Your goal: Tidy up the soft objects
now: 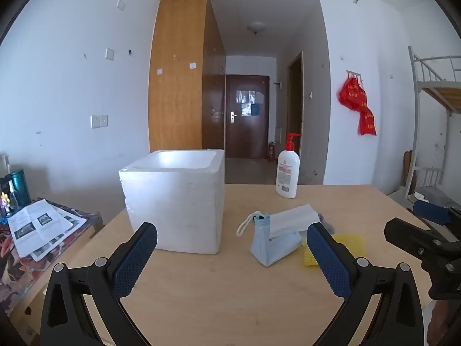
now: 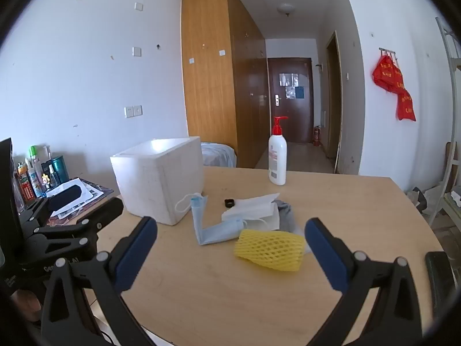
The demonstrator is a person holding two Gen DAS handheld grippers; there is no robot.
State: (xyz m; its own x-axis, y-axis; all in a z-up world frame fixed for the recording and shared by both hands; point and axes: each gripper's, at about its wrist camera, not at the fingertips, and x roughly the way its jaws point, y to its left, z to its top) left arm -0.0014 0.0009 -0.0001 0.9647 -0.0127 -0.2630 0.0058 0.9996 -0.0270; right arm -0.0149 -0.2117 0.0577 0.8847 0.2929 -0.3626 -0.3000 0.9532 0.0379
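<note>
Left view: left tool [image 1: 232, 236] wide, empty; box [image 1: 175, 201] centre-left, blue mask [image 1: 272, 243] centre-right on worktop [image 1: 230, 288].

Right view: right tool [image 2: 230, 239] wide, empty, facing yellow net [image 2: 270, 249] low centre. Likely first pick; next, close on net, carry to box [image 2: 158, 178].

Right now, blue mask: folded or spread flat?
Folded. The blue mask is bent into an L on the table, one half standing up beside the foam box, the other lying flat.
</note>
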